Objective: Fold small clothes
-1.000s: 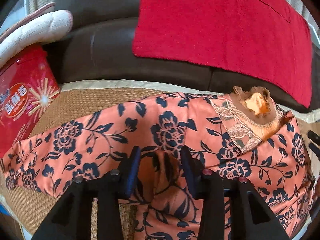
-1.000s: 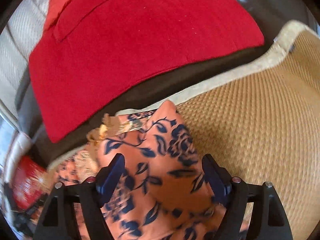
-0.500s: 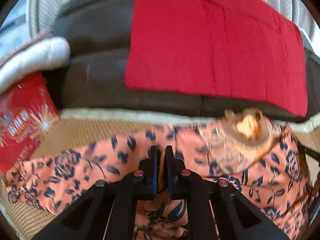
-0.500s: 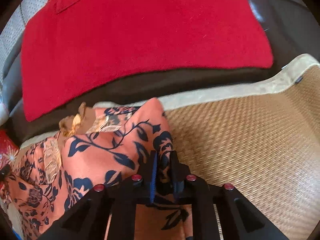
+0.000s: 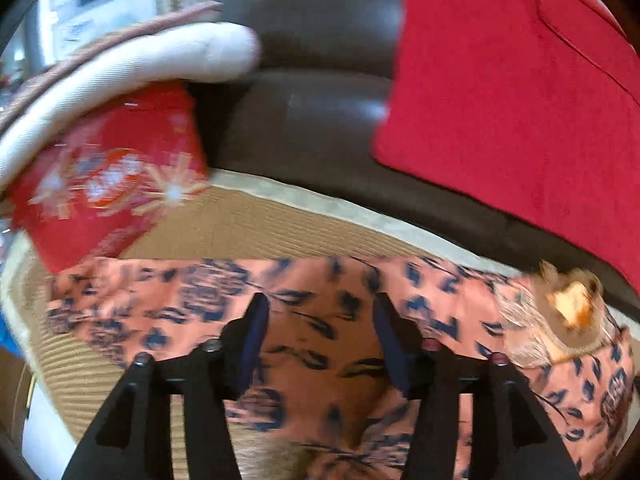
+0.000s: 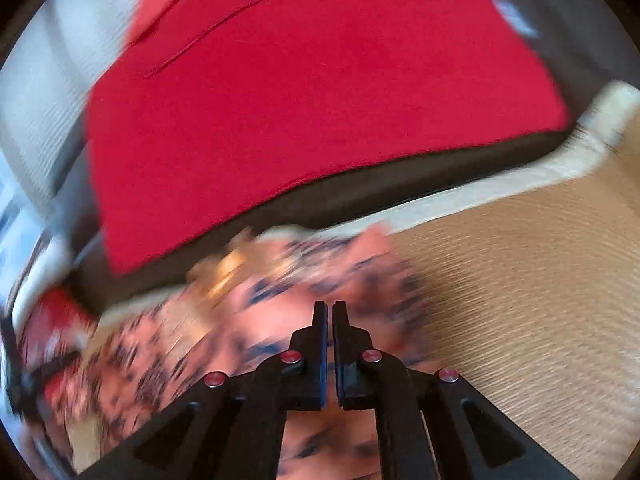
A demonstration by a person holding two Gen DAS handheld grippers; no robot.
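An orange garment with a dark blue flower print point(image 5: 320, 344) lies on a woven straw mat point(image 5: 248, 228); its gold-trimmed collar point(image 5: 568, 312) is at the right. My left gripper point(image 5: 318, 312) is open just above the garment's middle, with cloth showing between its fingers. In the right wrist view the same garment point(image 6: 248, 320) is blurred. My right gripper point(image 6: 329, 312) is shut over it with only a thin gap between the fingers; whether cloth is pinched there is hidden.
A dark brown leather sofa point(image 5: 320, 128) rises behind the mat, with a red towel point(image 5: 520, 100) draped over it. A red printed tin point(image 5: 108, 176) and a white cushion point(image 5: 132, 64) stand at the left. Bare mat point(image 6: 520, 280) lies right of the garment.
My left gripper has opened and let go of the fold it pinched half a second ago, and has swung left. My right gripper stays shut and is moving fast; its view is blurred.
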